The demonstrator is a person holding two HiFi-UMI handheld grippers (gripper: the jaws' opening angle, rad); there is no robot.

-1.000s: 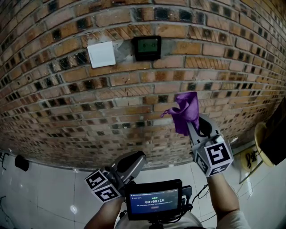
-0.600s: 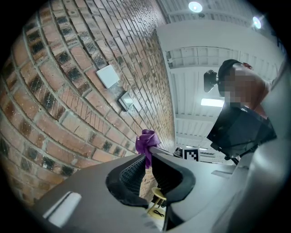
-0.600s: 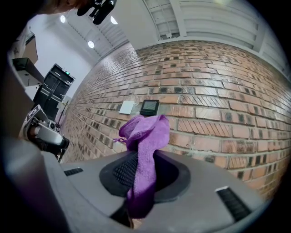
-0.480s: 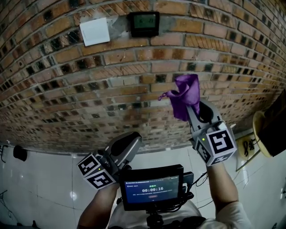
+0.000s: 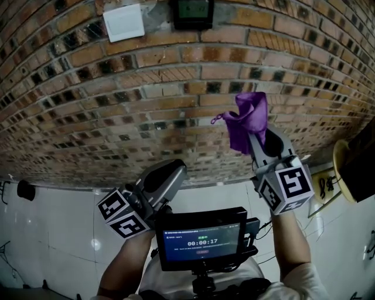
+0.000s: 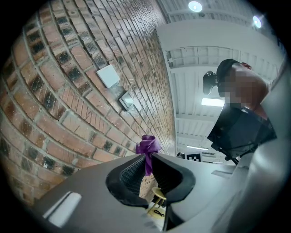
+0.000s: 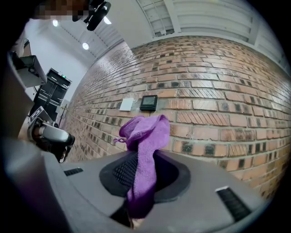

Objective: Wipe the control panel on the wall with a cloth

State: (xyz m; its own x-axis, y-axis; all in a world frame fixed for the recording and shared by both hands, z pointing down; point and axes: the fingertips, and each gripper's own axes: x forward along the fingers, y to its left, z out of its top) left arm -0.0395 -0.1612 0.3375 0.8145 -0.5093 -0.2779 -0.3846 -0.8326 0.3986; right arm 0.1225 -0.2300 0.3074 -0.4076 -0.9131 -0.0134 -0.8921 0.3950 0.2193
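Note:
The black control panel is set in the brick wall at the head view's top edge, right of a white switch plate. My right gripper is shut on a purple cloth that stands up out of its jaws, well below and to the right of the panel and apart from the wall. In the right gripper view the cloth fills the jaws, with the panel straight beyond. My left gripper hangs low at the left, shut on nothing. The left gripper view shows the panel far off.
A brick wall fills most of the head view and meets a white tiled floor. A yellow stool and cables stand at the right. A small black object lies at the left, and a timer screen sits below.
The panel and switch plate have slid up to the top edge of the head view. The right gripper still holds the cloth and has risen slightly in frame. The left gripper has barely moved.

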